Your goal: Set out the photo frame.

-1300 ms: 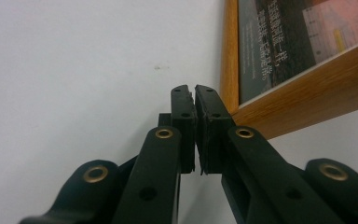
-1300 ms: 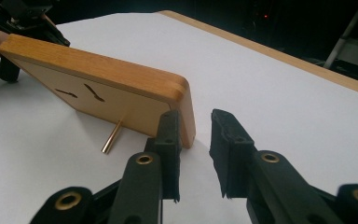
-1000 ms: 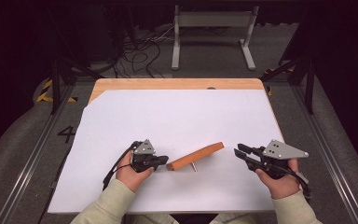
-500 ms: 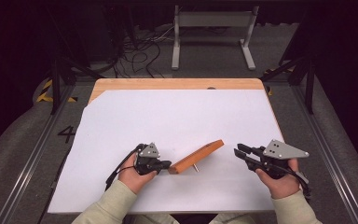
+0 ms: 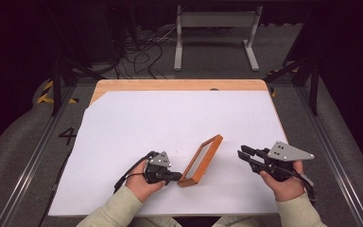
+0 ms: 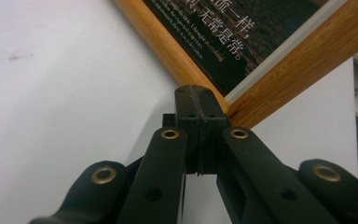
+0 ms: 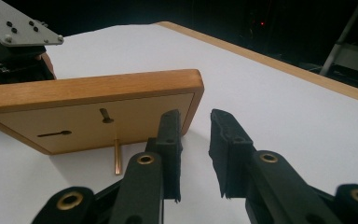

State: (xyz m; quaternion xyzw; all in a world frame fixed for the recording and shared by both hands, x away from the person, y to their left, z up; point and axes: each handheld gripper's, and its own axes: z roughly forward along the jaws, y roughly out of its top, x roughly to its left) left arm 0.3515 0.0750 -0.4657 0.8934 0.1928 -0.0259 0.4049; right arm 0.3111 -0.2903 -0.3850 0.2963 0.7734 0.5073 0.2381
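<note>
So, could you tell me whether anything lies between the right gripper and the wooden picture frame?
Nothing visible does. Only bare white table cover separates the right gripper from the picture frame, which stands propped on its peg, while the shut left gripper meets its near corner.

one wooden picture frame (image 5: pixel 201 161), two claws, left claw (image 5: pixel 176 177), right claw (image 5: pixel 242 154)

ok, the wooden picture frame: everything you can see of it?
The picture frame is a rectangle with an orange-brown wooden border, propped tilted on the white table cover, front towards the left gripper. Its front shows a dark print with pale lettering. The back is a plain board with a keyhole slot and a thin peg leg that props it up. The left gripper's shut jaws sit at its near corner; the right gripper is apart from it, jaws parted.
</note>
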